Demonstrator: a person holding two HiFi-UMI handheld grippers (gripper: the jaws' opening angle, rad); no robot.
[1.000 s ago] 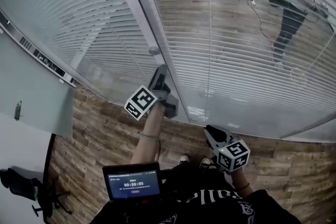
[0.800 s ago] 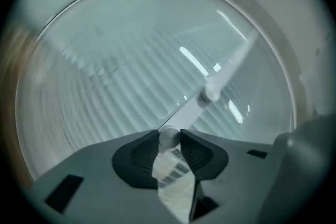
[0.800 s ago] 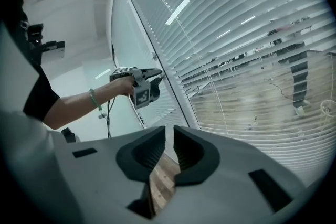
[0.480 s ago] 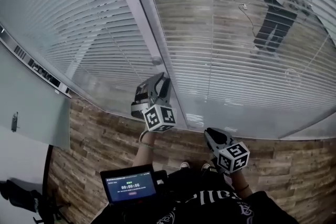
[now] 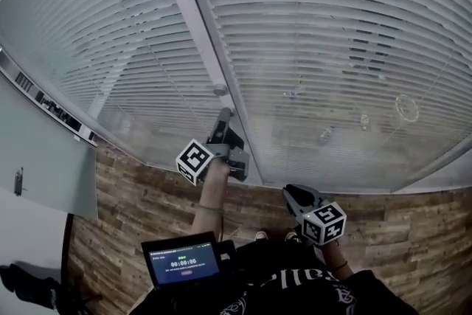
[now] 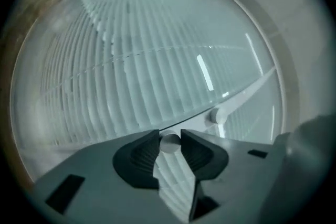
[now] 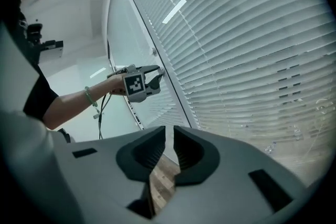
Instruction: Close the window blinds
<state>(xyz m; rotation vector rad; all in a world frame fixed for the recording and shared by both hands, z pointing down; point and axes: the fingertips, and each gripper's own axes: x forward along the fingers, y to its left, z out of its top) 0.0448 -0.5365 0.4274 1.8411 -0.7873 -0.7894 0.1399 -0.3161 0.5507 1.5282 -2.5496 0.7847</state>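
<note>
White slatted blinds (image 5: 332, 48) hang behind glass on both sides of a white frame post (image 5: 193, 18); their slats lie nearly flat and block most of the view through. My left gripper (image 5: 223, 114) reaches up to the post and is shut on a small round white knob (image 6: 169, 143), a pad pressing on each side of it. A second knob (image 6: 215, 115) sits further up the post (image 6: 247, 93). My right gripper (image 5: 289, 191) hangs low and to the right, away from the glass. Its jaws (image 7: 169, 131) stand a narrow gap apart with nothing between them. The right gripper view also shows the left gripper (image 7: 157, 75) at the post.
A tablet with a running timer (image 5: 183, 260) hangs at the person's chest. Wood-plank floor (image 5: 133, 195) runs along the foot of the glass wall. A pale panel (image 5: 37, 158) stands at the left. A cable (image 7: 101, 107) hangs from the left hand.
The slats have tilted shut, and the room and figure seen through them earlier are now mostly hidden. The left gripper rolled back and forth at the knob. The right gripper has barely moved.
</note>
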